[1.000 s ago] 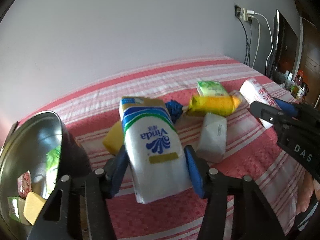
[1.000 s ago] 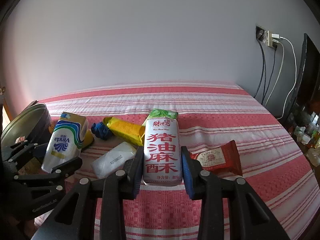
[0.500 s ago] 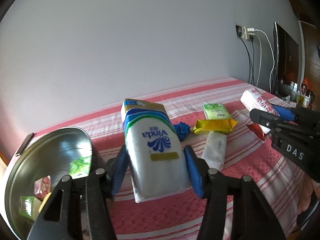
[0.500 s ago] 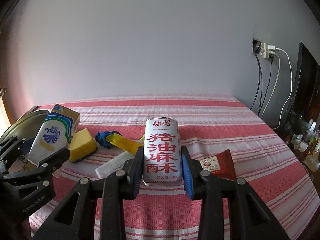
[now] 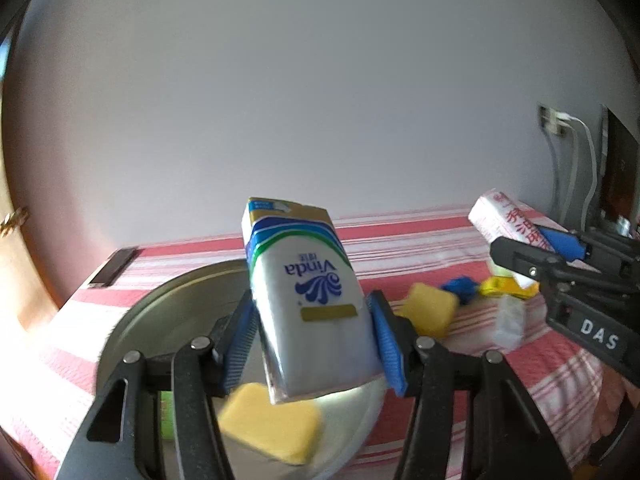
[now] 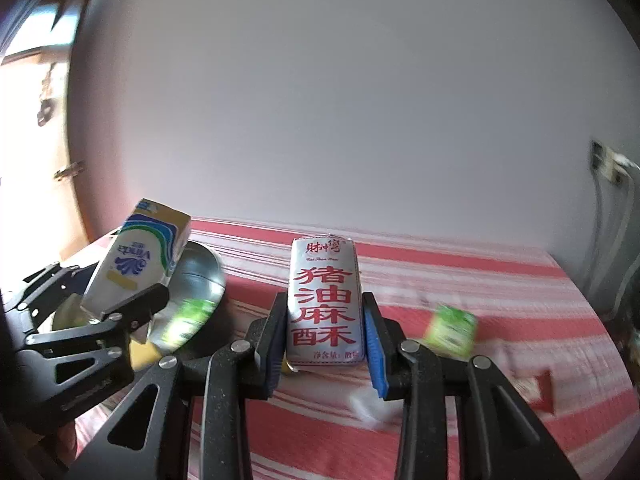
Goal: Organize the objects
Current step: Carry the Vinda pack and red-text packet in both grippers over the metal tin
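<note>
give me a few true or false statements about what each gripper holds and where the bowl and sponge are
1. The left gripper is shut on the Vinda tissue pack. True.
2. The right gripper is open, holding nothing. False: it is shut on the white snack pack with red characters.
3. The tissue pack hangs above the metal bowl. True.
4. A yellow sponge lies in the bowl. True.
5. The tablecloth is plain blue. False: it is red and white striped.

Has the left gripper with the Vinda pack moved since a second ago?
Yes. The left gripper, shut on the Vinda tissue pack, has swung left, from over the striped cloth to above the metal bowl.
</note>
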Demonstrator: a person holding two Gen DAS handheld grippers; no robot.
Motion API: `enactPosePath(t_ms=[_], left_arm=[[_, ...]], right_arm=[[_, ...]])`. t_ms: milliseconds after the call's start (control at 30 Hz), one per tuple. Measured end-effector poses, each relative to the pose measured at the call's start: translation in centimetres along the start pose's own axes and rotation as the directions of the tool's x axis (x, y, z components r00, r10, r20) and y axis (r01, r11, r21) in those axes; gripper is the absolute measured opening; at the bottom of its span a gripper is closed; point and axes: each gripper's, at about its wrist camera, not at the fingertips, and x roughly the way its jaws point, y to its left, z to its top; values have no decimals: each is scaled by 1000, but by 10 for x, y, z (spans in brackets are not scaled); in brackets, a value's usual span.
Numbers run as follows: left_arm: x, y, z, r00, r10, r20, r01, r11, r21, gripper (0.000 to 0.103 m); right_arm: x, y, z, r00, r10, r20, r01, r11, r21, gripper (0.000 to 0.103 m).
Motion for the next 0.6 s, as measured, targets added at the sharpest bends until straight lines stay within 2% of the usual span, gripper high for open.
enactPosePath(t_ms=[300,600], left_arm=[[4,67,-11,996,81,-37,-83,994,-70,55],[14,97,-24,992,102,-80,-110,988,-105,55]], right_arm=[[39,61,19,990,128,-55,-131,990,-52,37],[65,93,22,980,177,-95,-185,980,-79,37]])
